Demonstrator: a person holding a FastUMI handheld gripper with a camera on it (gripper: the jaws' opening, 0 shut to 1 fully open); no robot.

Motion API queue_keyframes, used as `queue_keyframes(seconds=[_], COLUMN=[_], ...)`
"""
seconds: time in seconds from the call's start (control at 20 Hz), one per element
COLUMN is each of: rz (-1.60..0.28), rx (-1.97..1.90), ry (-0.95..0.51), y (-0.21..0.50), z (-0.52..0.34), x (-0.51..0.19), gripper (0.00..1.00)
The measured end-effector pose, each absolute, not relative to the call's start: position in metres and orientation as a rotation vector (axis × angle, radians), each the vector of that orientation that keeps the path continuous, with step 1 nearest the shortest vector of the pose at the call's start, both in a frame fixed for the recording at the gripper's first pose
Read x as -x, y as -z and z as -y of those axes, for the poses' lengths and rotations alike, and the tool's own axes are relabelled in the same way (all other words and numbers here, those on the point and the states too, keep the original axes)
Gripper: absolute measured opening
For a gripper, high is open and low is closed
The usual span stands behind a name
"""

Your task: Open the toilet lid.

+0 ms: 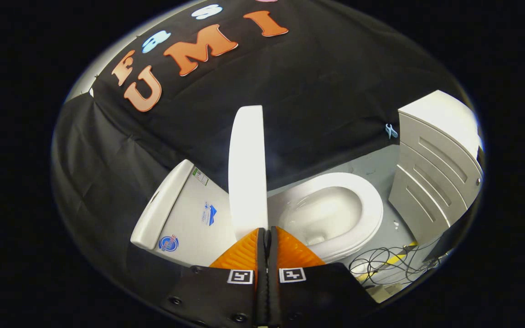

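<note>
The white toilet lid stands raised and nearly upright, seen almost edge-on, rising straight ahead of my fingers. To one side of it lies the open seat and bowl; to the other is the cistern with stickers on it. My gripper is shut, its orange fingers pressed together with nothing visible between them. Their tips sit right at the lid's near edge; I cannot tell whether they touch it.
A white cabinet with slatted drawer fronts stands beyond the bowl. Loose black cables and a yellow-black strip lie on the grey floor beside the toilet base. A small blue clip hangs on the black cloth wall.
</note>
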State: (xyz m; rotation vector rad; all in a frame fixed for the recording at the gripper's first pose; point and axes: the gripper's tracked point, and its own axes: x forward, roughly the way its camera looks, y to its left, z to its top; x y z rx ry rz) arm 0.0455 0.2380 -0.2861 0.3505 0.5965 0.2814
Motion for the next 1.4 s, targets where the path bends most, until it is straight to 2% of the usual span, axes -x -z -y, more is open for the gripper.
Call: queue_keyframes(seconds=[0.5,1.0,1.4], rz=[-0.588,-0.549,-0.545], rx=[-0.270,-0.074,-0.018], ry=[-0.305,-0.291,-0.345], y=[0.271,0.257,0.255], z=[-0.276,-0.341,-0.405], x=[-0.039,-0.021,-0.008], gripper=[0.07,0.07,0.08])
